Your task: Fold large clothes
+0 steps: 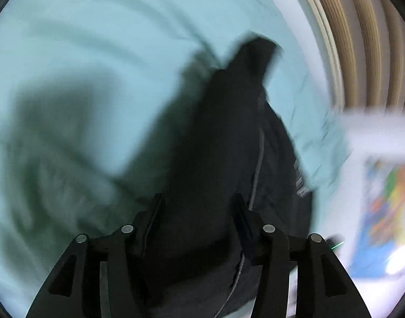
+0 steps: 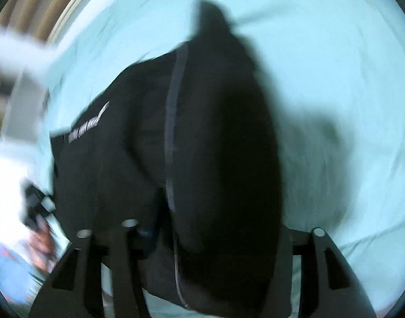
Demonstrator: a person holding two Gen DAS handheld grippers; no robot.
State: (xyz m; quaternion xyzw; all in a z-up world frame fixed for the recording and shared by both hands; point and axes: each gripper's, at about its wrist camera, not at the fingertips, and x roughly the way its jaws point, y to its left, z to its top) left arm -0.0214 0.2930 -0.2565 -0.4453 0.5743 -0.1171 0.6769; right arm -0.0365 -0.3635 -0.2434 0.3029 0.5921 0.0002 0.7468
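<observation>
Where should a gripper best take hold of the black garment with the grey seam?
Judging through blur: pinch the black garment at a hem edge, coming from its open side over the pale blue sheet. Its bunched middle, already between the left gripper and right gripper fingers, is too thick to pinch cleanly.

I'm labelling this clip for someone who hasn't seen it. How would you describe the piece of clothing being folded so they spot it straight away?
Start from the pale blue sheet that fills most of both views. The black garment hangs over it, bunched between the fingers of each gripper. It is the only dark fabric, with a grey seam stripe and blurred white lettering.
</observation>
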